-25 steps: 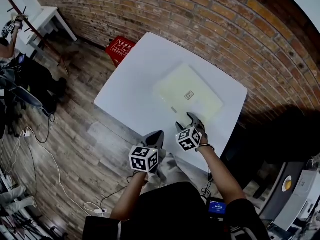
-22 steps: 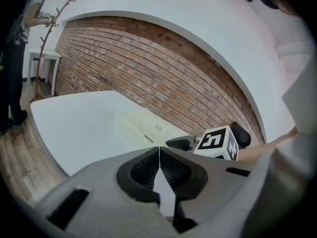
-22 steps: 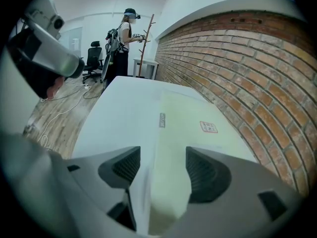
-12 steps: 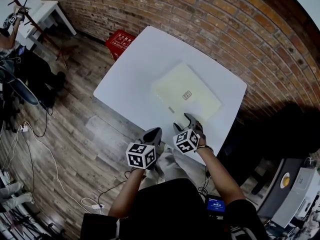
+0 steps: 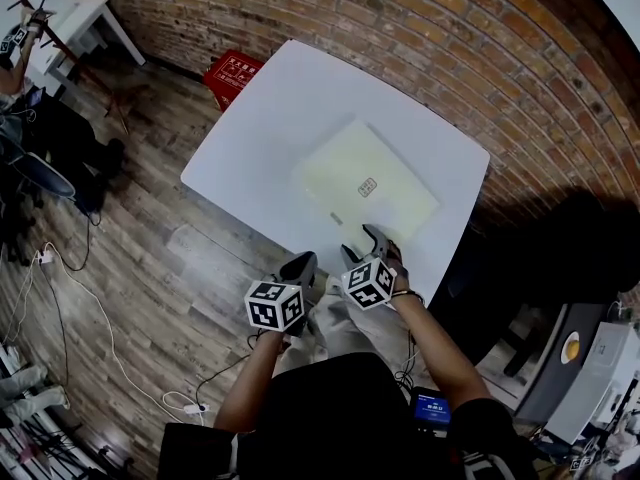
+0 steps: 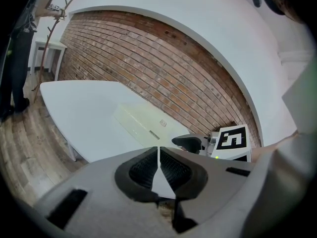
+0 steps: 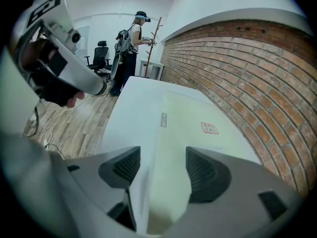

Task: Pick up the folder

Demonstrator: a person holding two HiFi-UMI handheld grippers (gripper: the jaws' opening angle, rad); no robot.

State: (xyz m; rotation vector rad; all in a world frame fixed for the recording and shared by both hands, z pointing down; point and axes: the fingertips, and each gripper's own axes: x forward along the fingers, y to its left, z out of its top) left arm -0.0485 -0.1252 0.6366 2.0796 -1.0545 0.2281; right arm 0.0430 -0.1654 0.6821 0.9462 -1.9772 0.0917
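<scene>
Red-brown brick wall (image 5: 420, 28) curves round the far side of the room, above a grey-brown wooden plank floor (image 5: 150, 268) strewn with cables at the left. The dark rim of each view cuts off the room's edges.

A large white square table (image 5: 250, 158) stands before the wall. On its right half, nearer the wearer, lies a pale yellow flat rectangular folder (image 5: 385, 193), set askew to the table's edges. A red plastic crate (image 5: 232, 76) sits on the floor behind the table's far corner, partly hidden by it; its white characters are too small to read.

The right gripper (image 5: 366, 240) hangs at the table's near edge with its jaws spread wide. In the right gripper view, the folder's near end shows between them, and neither pad presses on it. Whether the tips touch the table is not clear. The left gripper (image 5: 301, 265) hovers off the table's near edge, over the floor, its jaws pressed together on nothing.

The folder bears a small white label with red print (image 7: 209, 128) and a narrow grey strip (image 7: 163, 119), both illegible.
</scene>
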